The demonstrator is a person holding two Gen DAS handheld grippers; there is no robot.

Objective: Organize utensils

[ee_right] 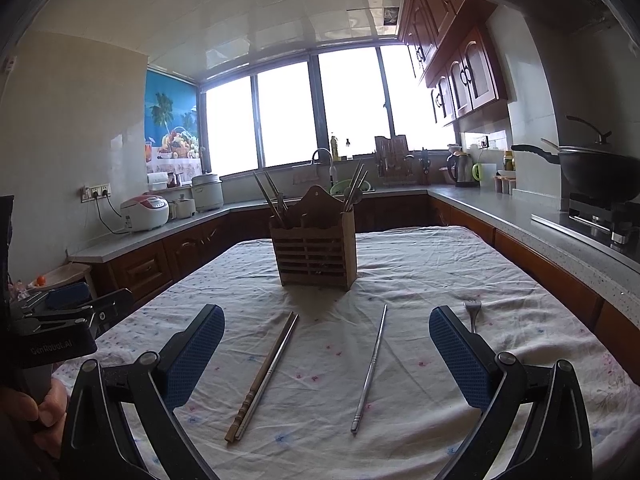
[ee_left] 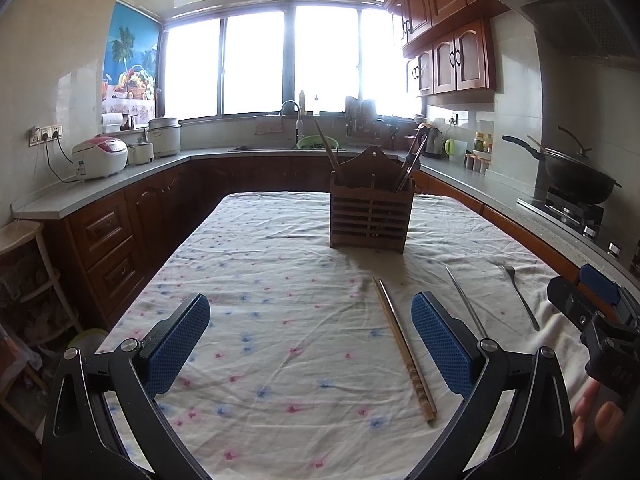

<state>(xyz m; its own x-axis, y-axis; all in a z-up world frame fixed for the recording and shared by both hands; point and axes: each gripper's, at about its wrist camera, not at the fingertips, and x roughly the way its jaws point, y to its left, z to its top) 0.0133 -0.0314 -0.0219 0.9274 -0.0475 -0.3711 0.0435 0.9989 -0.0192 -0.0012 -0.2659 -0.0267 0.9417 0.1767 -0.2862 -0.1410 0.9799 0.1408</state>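
- Left wrist view: low over the near end of the table, facing down its length toward the window — left of the other.
- Right wrist view: same low height and heading.
- Shared: wooden utensil holder, loose utensils.

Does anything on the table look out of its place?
Yes. A wooden and a metal chopstick, a lone metal chopstick and a fork lie loose on the cloth, outside the wooden holder.

Home kitchen: wooden cabinets, sink faucet, rice cooker, wok on stove.
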